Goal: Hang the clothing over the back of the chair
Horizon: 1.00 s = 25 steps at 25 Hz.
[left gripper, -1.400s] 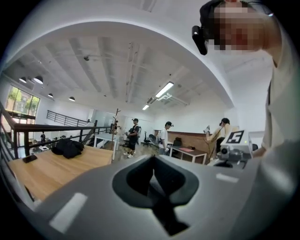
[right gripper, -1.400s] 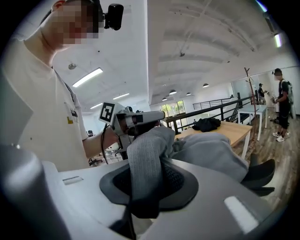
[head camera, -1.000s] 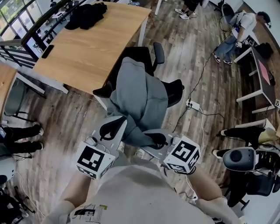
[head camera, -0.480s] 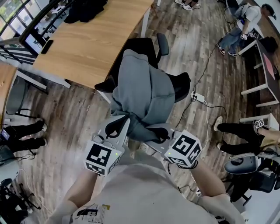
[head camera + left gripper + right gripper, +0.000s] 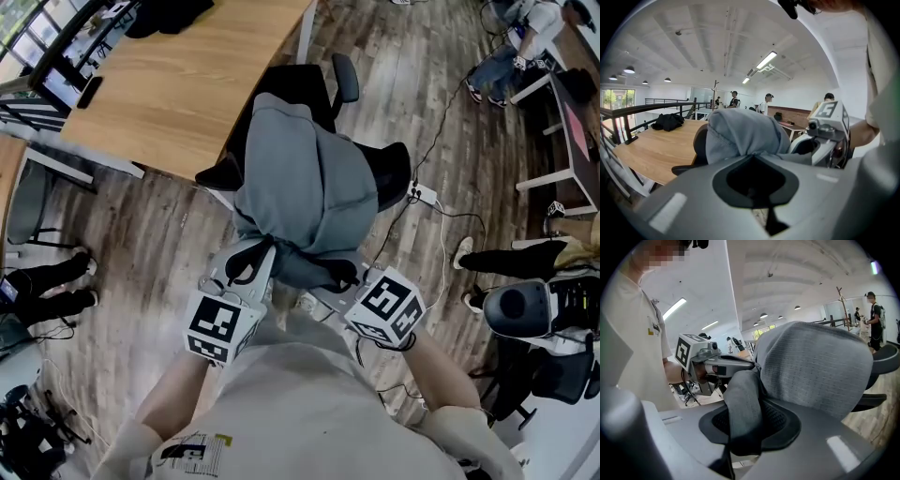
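Note:
A grey hooded garment (image 5: 300, 187) lies draped over the back of a black office chair (image 5: 349, 77), and its near edge is gathered into two bunches. My left gripper (image 5: 251, 265) is shut on the left bunch. In the left gripper view the cloth (image 5: 740, 133) pinches in at the jaw tips (image 5: 753, 159). My right gripper (image 5: 339, 279) holds the right bunch. The right gripper view shows a fold of grey cloth (image 5: 743, 404) lying between the black pads (image 5: 783, 420), with the jaws opening slightly.
A wooden desk (image 5: 178, 89) stands beyond the chair, with dark clothing (image 5: 164, 11) at its far end. A power strip (image 5: 424, 195) with cables lies on the wood floor to the right. A person's feet (image 5: 52, 281) are at the left, and other people stand at the right.
Both grippers have come down and drawn the garment's near edge lower over the chair back. The two grips look the same.

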### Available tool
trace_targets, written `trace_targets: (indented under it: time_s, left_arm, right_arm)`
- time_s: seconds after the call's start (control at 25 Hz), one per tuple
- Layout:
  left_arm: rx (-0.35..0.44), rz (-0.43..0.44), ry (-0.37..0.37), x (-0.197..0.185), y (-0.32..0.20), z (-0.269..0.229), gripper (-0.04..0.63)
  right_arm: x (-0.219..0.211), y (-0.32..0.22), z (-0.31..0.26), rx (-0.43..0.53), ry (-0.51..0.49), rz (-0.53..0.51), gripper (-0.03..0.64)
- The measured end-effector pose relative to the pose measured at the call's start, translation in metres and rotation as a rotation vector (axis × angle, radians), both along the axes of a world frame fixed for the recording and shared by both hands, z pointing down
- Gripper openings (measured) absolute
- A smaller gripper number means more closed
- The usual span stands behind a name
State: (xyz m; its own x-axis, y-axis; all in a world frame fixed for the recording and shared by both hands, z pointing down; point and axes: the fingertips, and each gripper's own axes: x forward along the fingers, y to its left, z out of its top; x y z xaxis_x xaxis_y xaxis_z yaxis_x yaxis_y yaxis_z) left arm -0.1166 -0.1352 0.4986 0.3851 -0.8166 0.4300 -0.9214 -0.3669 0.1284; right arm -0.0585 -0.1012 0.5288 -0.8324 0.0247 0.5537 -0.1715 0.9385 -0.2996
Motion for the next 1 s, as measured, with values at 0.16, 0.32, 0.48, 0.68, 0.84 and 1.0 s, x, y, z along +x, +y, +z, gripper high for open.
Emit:
trace_targets:
  time_s: [0.16, 0.32, 0.48, 0.68, 0.84, 1.0]
  left_arm:
    - [-0.023, -0.004, 0.035, -0.002, -0.01, 0.009, 0.003]
    - [-0.03, 0.005, 0.022, -0.001, -0.016, 0.019, 0.003]
    - [-0.032, -0.002, 0.012, 0.0, -0.018, 0.019, 0.003]
    - [-0.029, 0.0, 0.02, -0.001, -0.02, 0.017, 0.003]
    - [-0.03, 0.007, 0.051, 0.001, -0.023, 0.008, 0.003]
    - [-0.038, 0.018, 0.075, 0.007, -0.02, 0.002, 0.003]
  right_arm:
    - [-0.001, -0.012, 0.008, -0.001, 0.024, 0.026, 0.112]
    - [-0.001, -0.019, 0.018, 0.022, 0.049, 0.047, 0.117]
    - [0.0, -0.02, 0.018, 0.031, 0.028, 0.065, 0.117]
    - [0.0, -0.018, 0.013, 0.027, -0.012, 0.075, 0.118]
    - [0.005, -0.016, -0.001, 0.001, -0.068, 0.08, 0.131]
    - [0.015, -0.01, -0.008, 0.017, -0.057, 0.074, 0.17]
